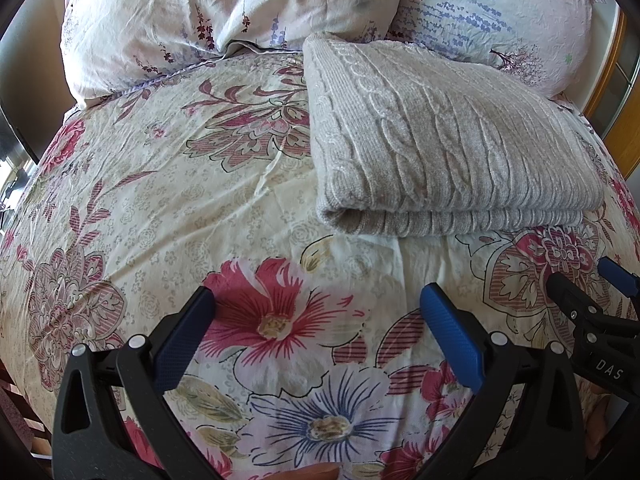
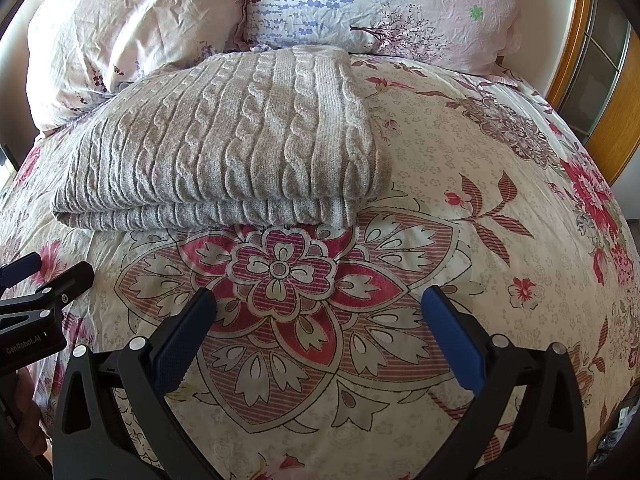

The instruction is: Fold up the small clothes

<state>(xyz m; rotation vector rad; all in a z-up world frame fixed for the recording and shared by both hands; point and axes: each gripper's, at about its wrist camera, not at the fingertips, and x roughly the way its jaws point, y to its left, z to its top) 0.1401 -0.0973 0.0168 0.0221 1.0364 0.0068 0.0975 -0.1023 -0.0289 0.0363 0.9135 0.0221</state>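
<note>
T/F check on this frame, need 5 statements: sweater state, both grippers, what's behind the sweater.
1. The grey cable-knit sweater lies folded on the floral duvet. True.
2. The left gripper is shut on the sweater. False: its jaws are wide open over bare duvet, short of the sweater.
3. The right gripper is open and holds nothing. True.
4. Two pillows lie beyond the sweater. True.
5. The sweater is spread out flat in a single layer. False: its near edge shows stacked layers, one over another.
</note>
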